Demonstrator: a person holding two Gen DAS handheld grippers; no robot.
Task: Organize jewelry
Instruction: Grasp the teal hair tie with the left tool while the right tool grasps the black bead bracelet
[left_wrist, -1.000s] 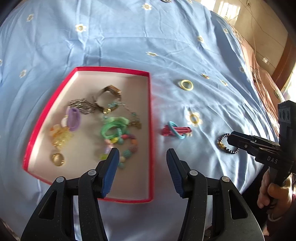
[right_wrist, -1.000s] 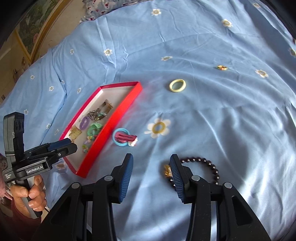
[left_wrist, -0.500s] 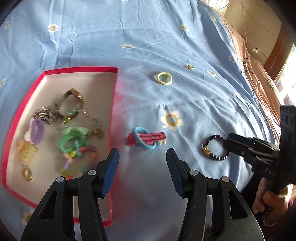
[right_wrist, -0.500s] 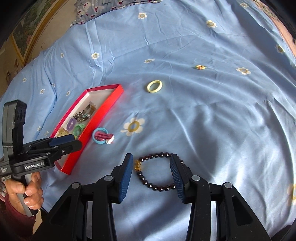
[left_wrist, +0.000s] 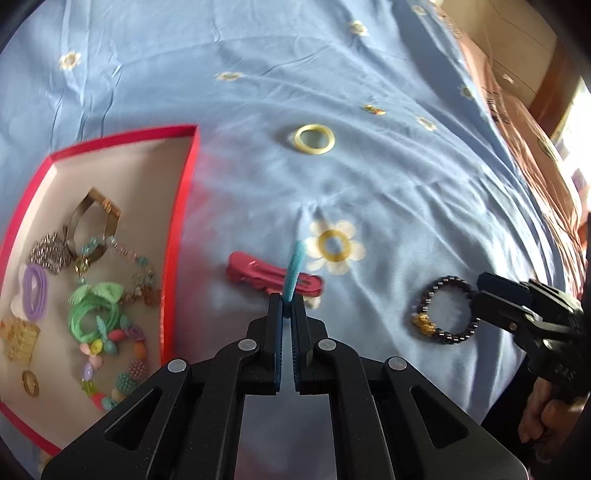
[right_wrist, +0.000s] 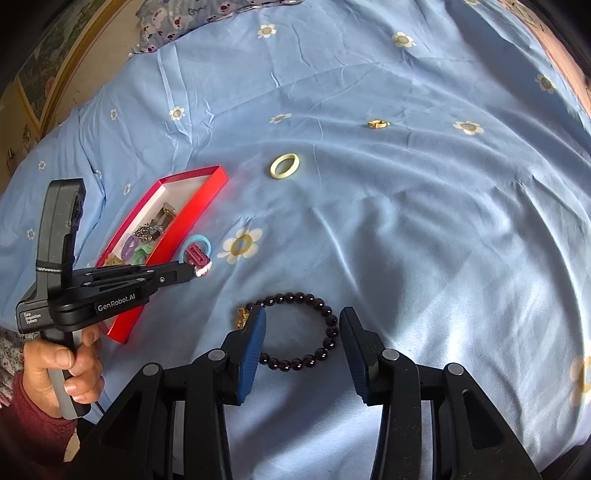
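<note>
Left tongs (left_wrist: 287, 314): pads pressed together on the rim of a blue ring (left_wrist: 295, 266), which is seen edge-on, standing up from the pinch. A pink hair clip (left_wrist: 266, 275) is seen threaded through the ring; whether it still rests on the bedsheet (left_wrist: 258, 74) cannot be told. In the right wrist view the same ring and clip are seen at the tip of the left tongs, just beside the long wall of the red box (right_wrist: 192, 218).

Right tongs (right_wrist: 301, 347): pads spread, held low over a dark bead bracelet (right_wrist: 325, 325) with a gold charm. The bracelet lies flat on the sheet between the two pads; the left pad overlaps the charm end in the view, contact cannot be told. A hand (right_wrist: 62, 373) in a dark red sleeve is seen gripping the handle of the left tool.

Box, left of the clip: open, white floor, already holding a green hair tie (left_wrist: 94, 314), a purple hair tie (left_wrist: 35, 291), a string of coloured beads, a silver chain, a metal cuff (left_wrist: 92, 218), a gold ring and a gold piece.

Farther out on the sheet: a yellow ring (left_wrist: 314, 139), lying flat and well apart from the box. Beyond it, a small gold item (right_wrist: 376, 124), too small to be identified.
</note>
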